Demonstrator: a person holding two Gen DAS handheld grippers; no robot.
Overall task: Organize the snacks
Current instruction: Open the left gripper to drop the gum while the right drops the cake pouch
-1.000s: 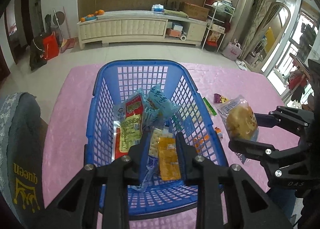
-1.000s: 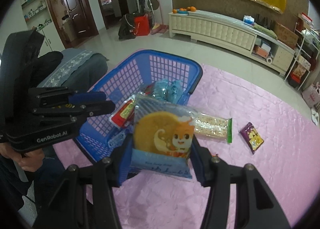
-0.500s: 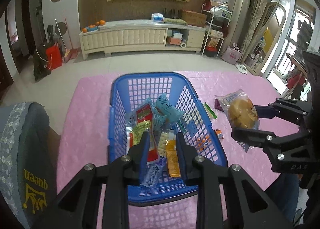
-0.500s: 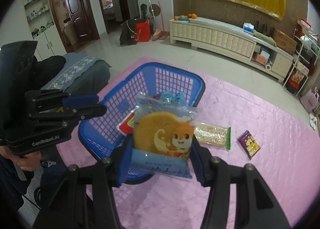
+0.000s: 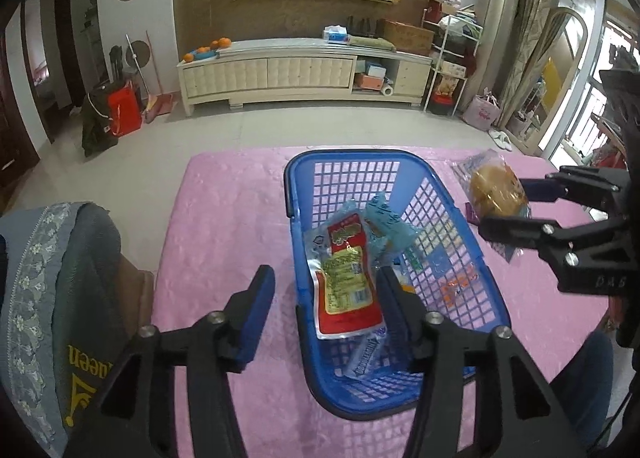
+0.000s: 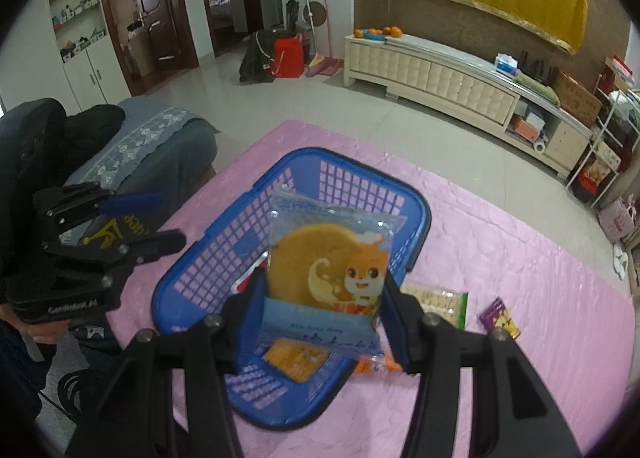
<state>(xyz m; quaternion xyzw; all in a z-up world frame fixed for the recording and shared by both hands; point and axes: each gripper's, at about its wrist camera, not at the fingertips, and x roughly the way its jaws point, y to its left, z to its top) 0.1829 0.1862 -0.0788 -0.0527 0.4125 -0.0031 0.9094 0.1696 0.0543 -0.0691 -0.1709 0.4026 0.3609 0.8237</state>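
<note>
Blue mesh basket [image 6: 412, 201] was your landmark, and your right gripper [image 6: 322, 308] was the nearer hand, hanging above its near end with the cake packet [image 6: 328, 258] clamped upright between the pads, its flat face towards you. The drop lay straight below and slightly ahead, I'd judge. Your left gripper [image 5: 326, 300] had just been opening, nothing between its jaws, off the basket's left rim. Beyond the basket's right side lay a cracker pack [image 6: 436, 304] and purple sachet [image 6: 500, 318].
</note>
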